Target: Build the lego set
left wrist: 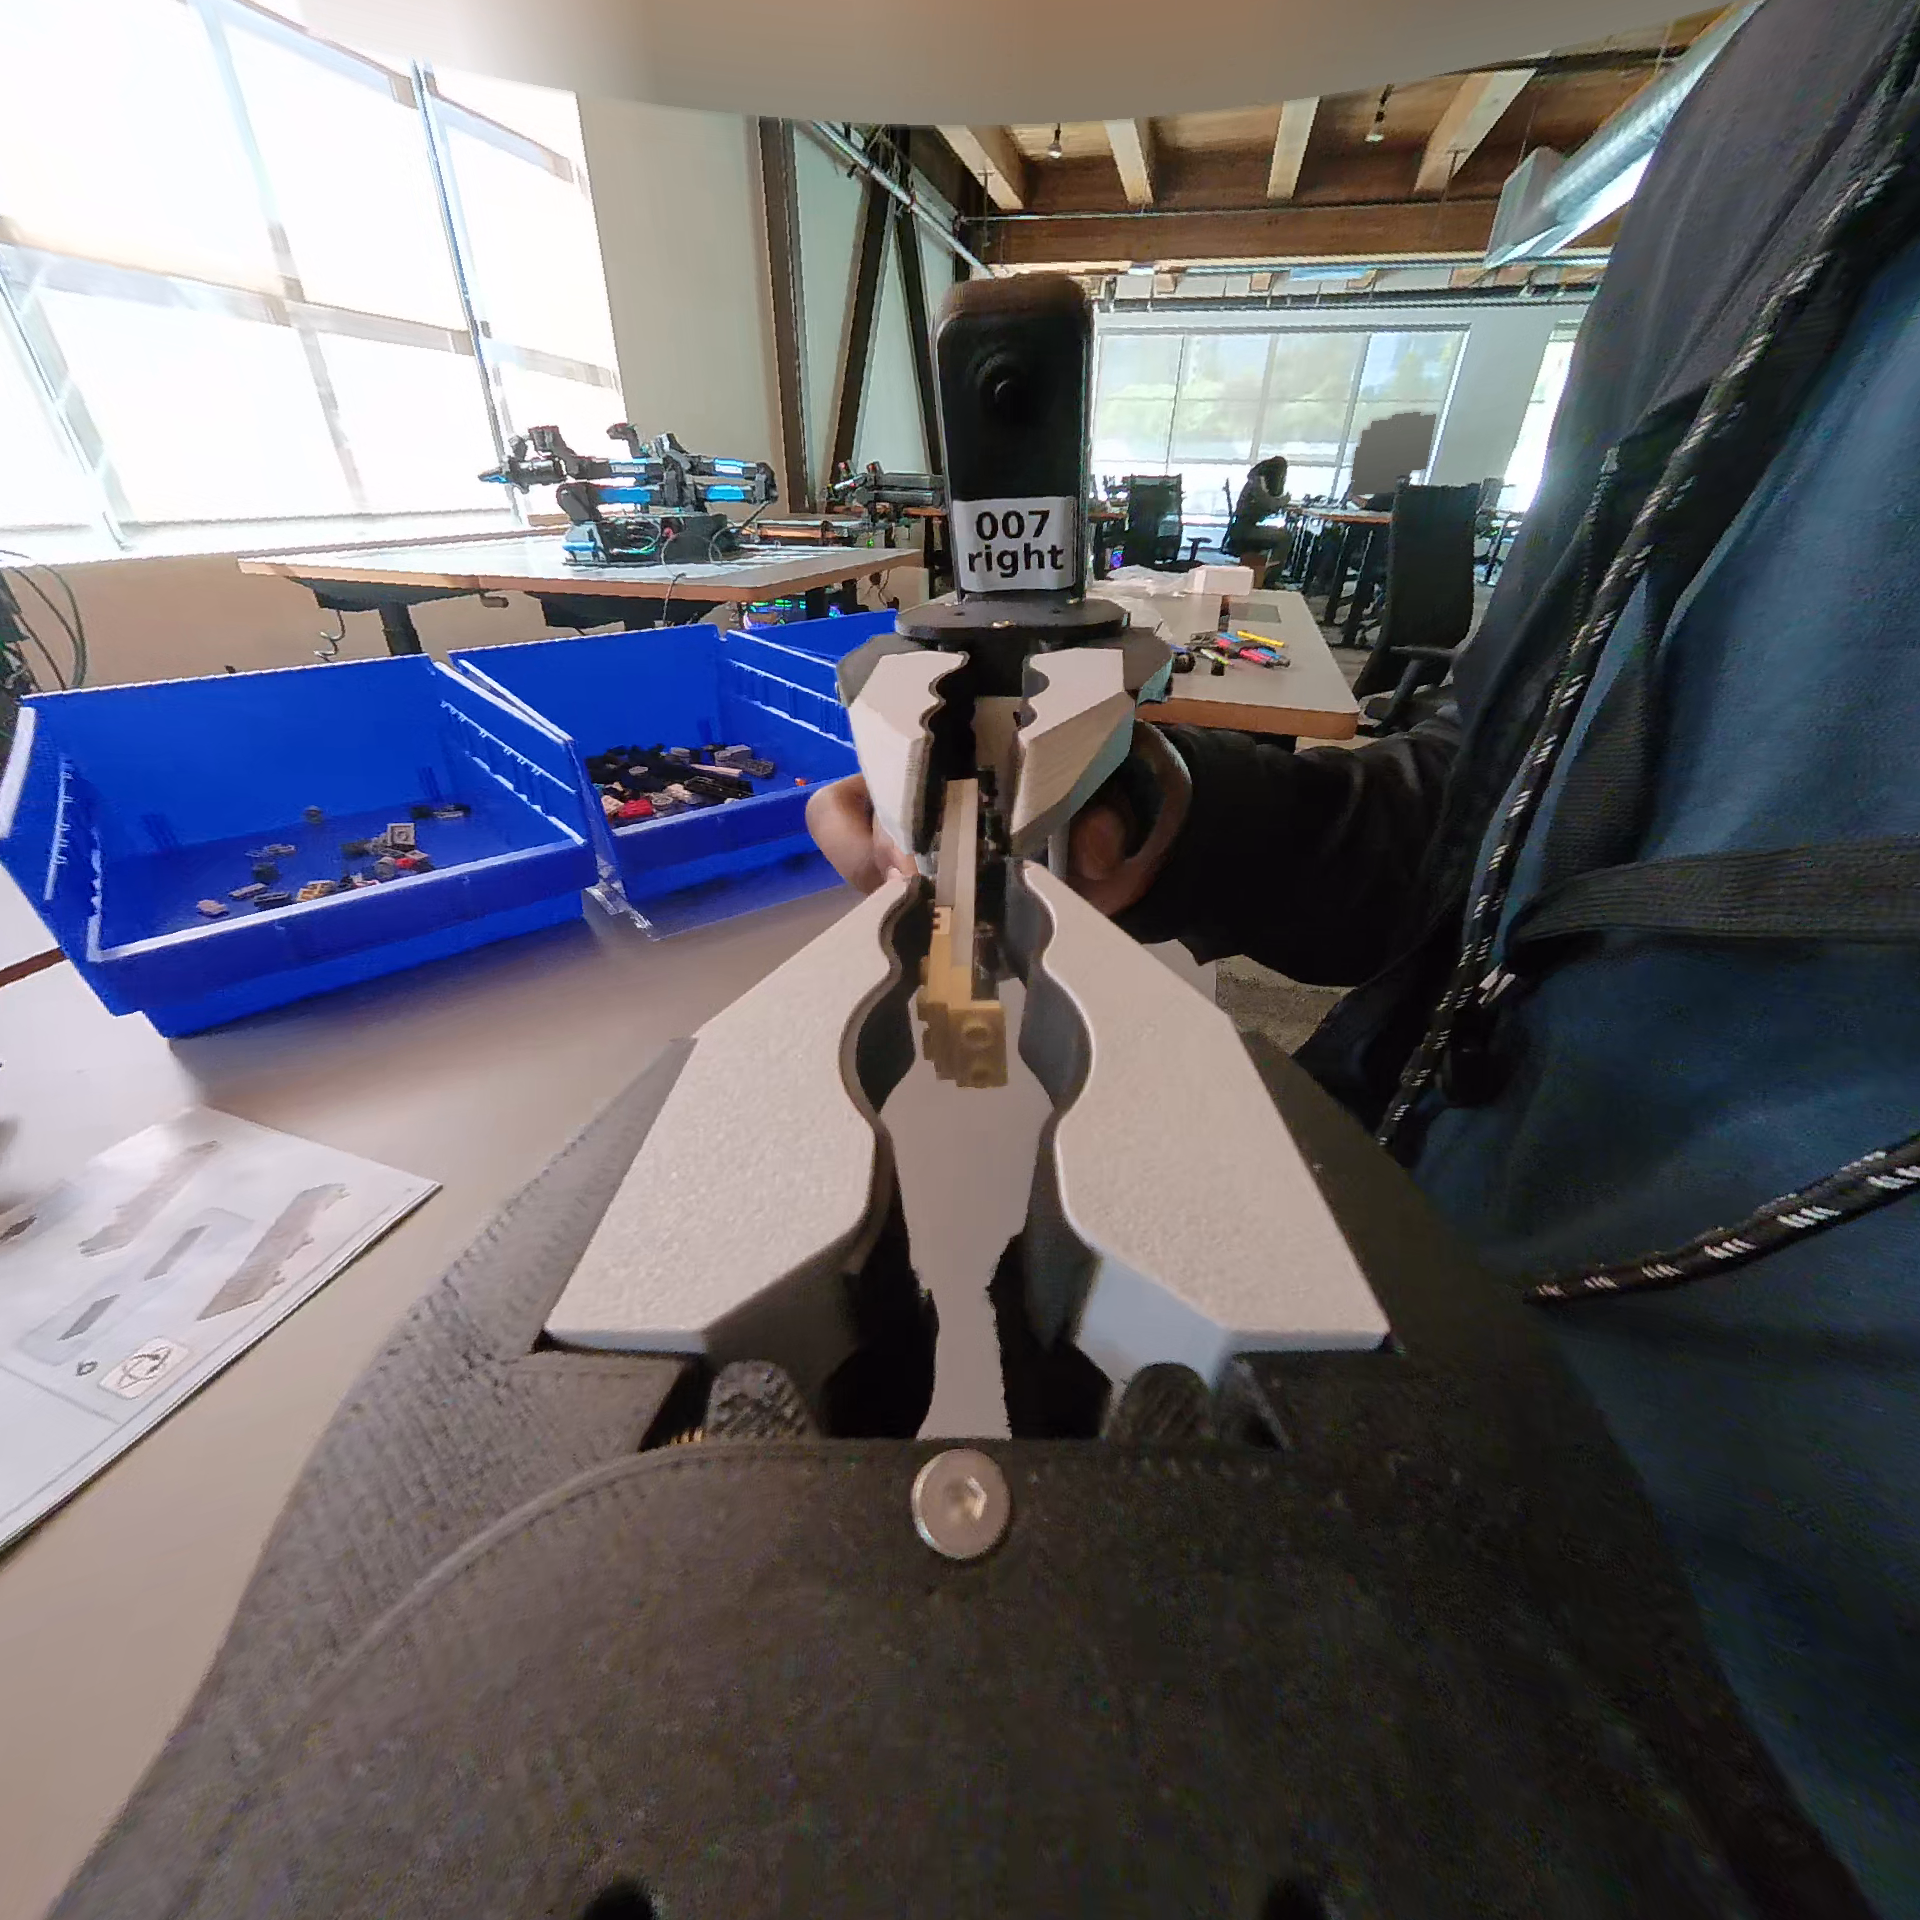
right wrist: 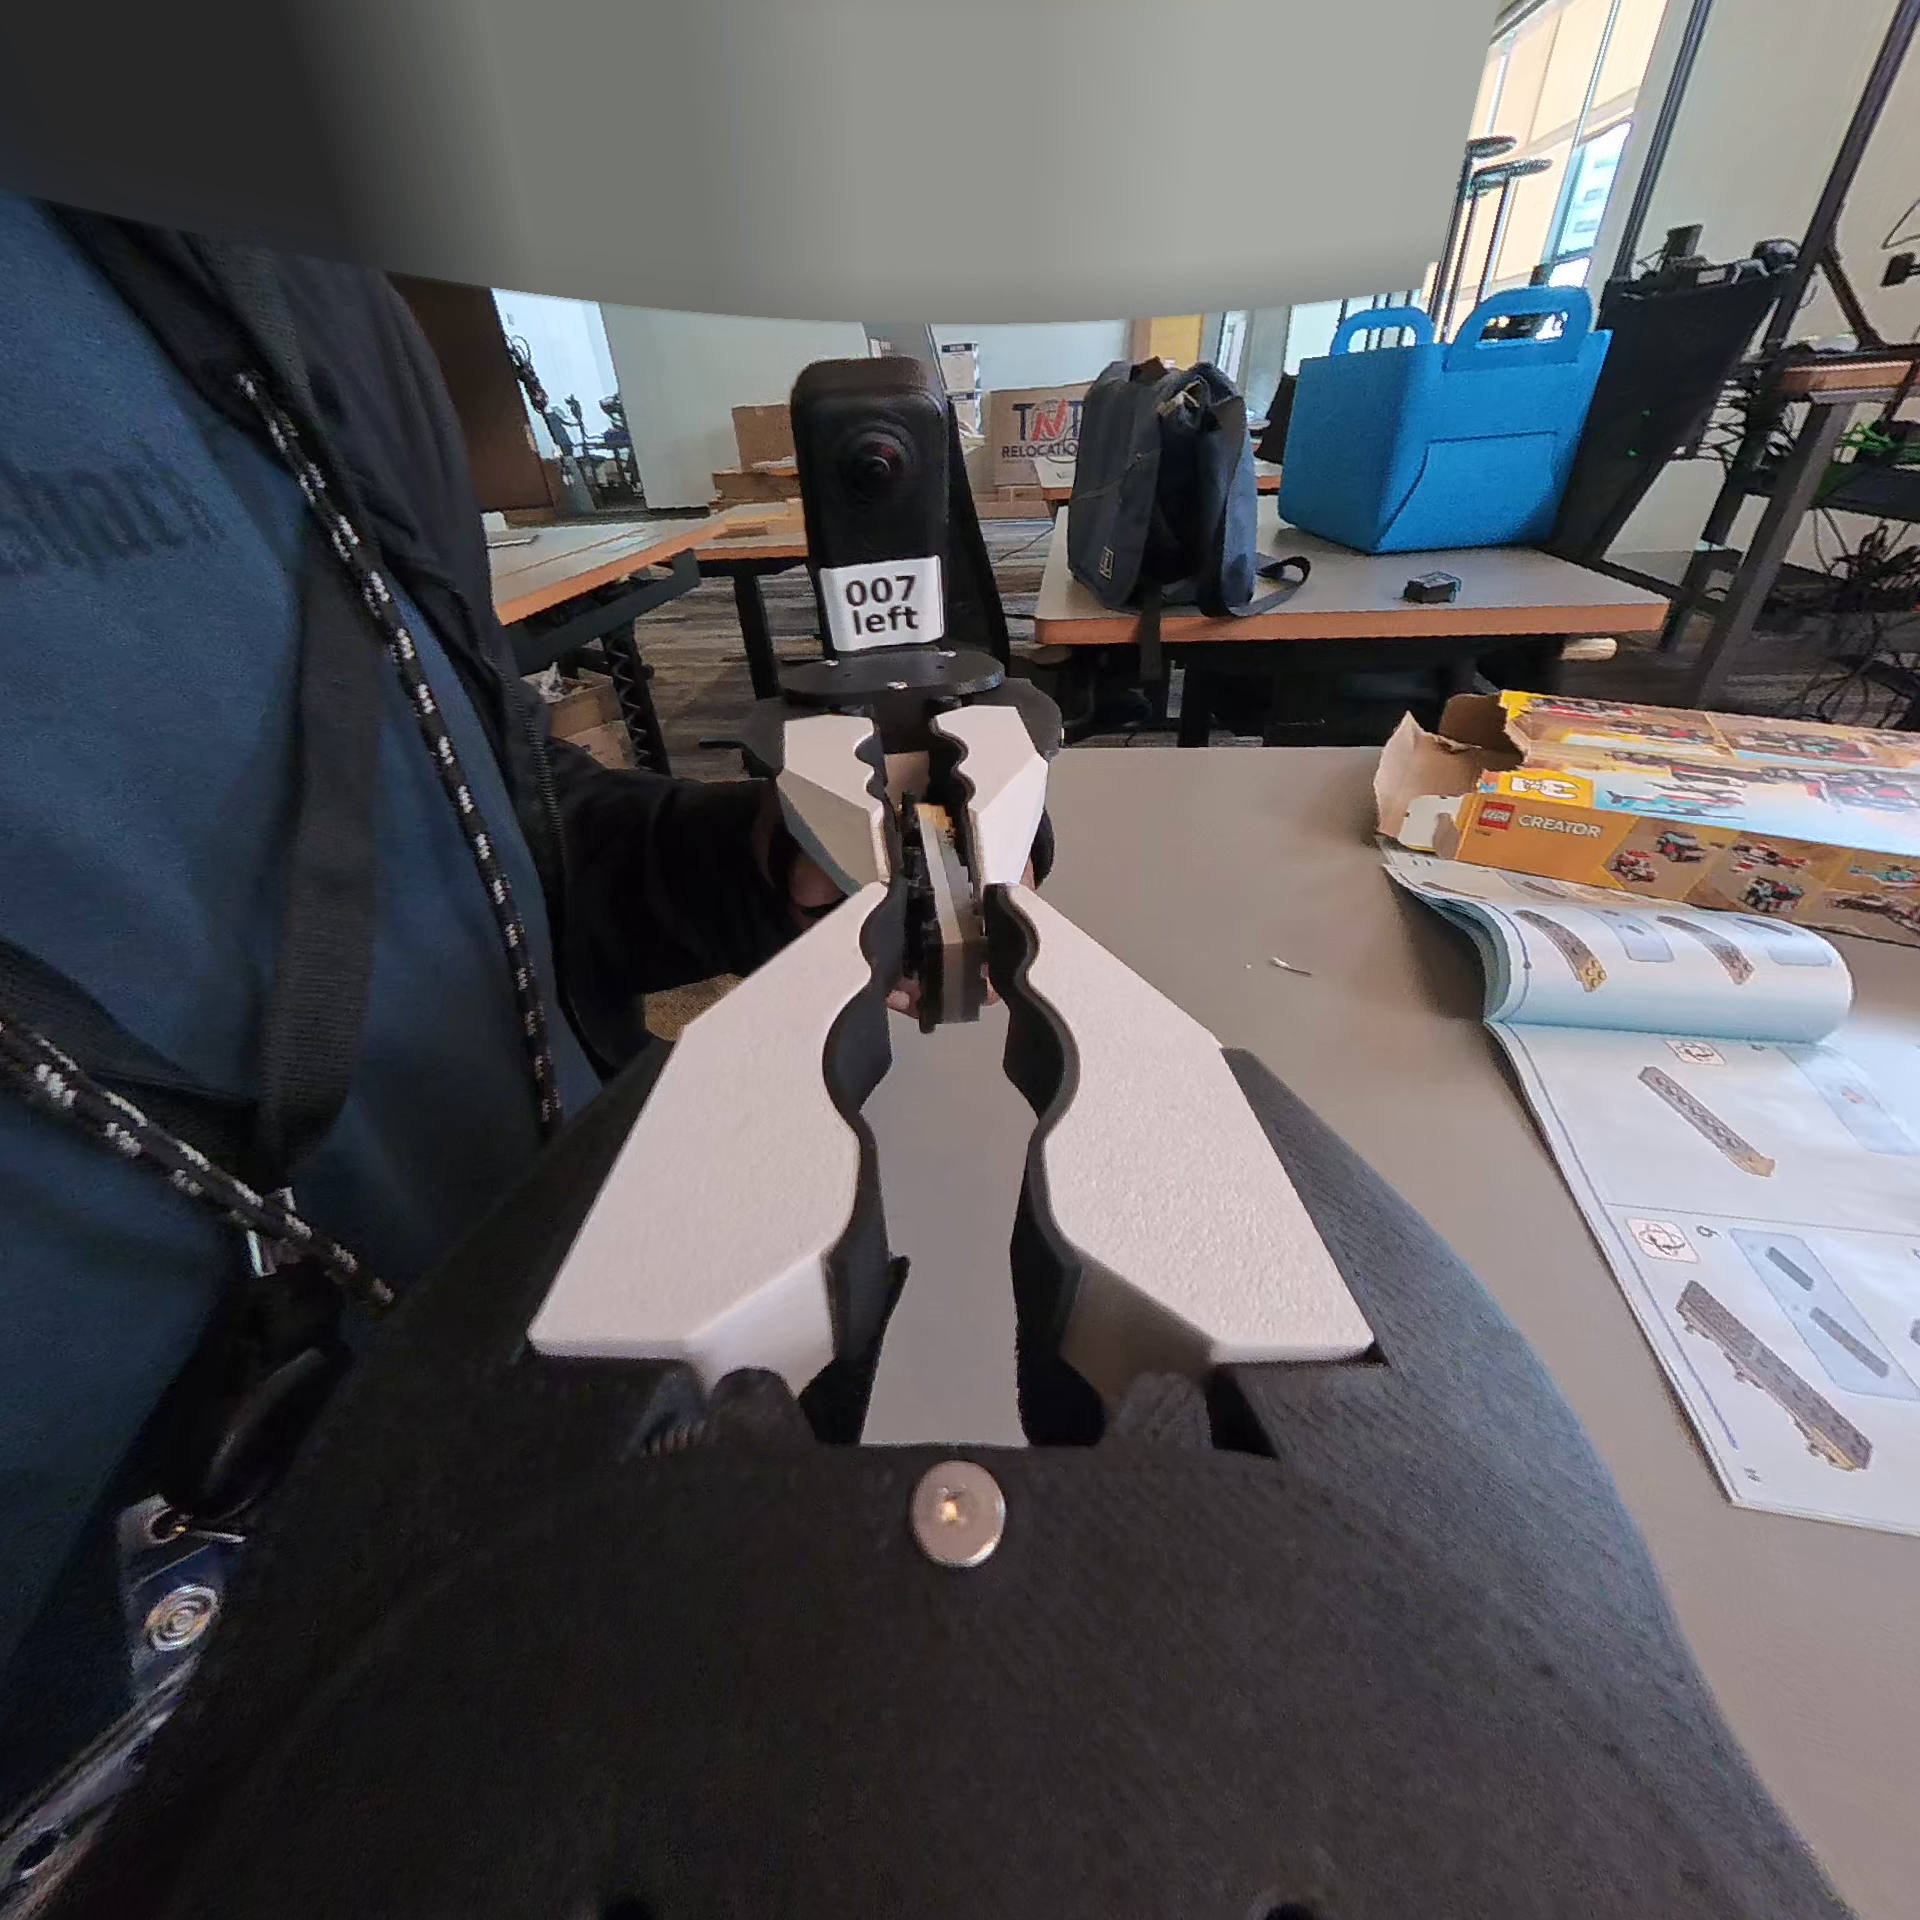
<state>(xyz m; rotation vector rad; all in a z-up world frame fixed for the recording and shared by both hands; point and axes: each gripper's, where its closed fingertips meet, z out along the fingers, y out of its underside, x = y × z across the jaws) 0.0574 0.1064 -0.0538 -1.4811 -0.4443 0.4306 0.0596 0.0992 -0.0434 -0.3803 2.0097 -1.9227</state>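
1. The left gripper (left wrist: 961,914) and the right gripper (right wrist: 940,914) face each other tip to tip, and both pinch one long lego piece (left wrist: 961,997).
2. The piece is up in the air above the grey table (left wrist: 447,1060).
3. Two blue bins (left wrist: 301,831) hold small bricks.
4. A booklet (right wrist: 1704,1091) lies open.

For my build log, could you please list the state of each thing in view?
Left gripper: shut on lego assembly.
Right gripper: shut on lego assembly.
Lego assembly: held in mid-air between both grippers.
Blue bins: open, holding loose pieces.
Instruction booklet: lying open.
Lego box: torn open, on table.
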